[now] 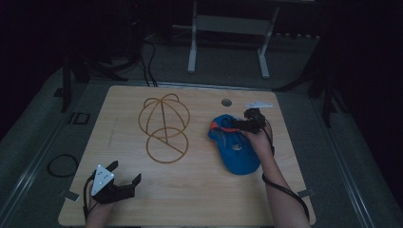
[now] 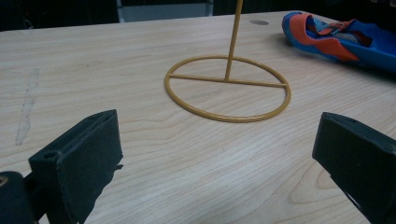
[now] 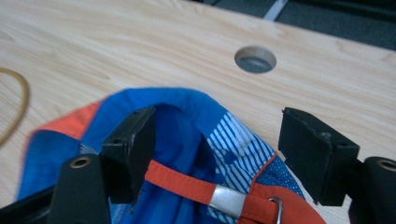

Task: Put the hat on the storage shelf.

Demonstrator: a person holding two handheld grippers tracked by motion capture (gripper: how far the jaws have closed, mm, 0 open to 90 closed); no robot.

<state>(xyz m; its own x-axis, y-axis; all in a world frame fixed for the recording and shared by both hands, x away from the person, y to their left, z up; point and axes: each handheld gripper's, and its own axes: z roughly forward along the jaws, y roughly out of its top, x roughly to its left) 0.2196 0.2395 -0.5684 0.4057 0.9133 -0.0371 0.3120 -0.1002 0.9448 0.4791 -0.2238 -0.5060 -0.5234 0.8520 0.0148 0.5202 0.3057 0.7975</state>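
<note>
Where the cap (image 3: 187, 154) lies, right claw (image 3: 217, 154) straddles.

the high view is dim and underexposed: the floor and the room behind fade to near black, and the desk (image 1: 190, 190) is a muted tan. detail there is soft and small things are hard to read. both gripper views are far brighter, with even, diffuse light from above and no glare on the wood. in the left gripper view the grain is crisp, and the near black fingers (image 2: 84, 154) are a little soft. the cap (image 2: 345, 42) casts a faint shadow on the desk. in the right gripper view the cap (image 3: 187, 116) is blurred at its left edge, while the fingers (image 3: 133, 149) look sharp.
</note>
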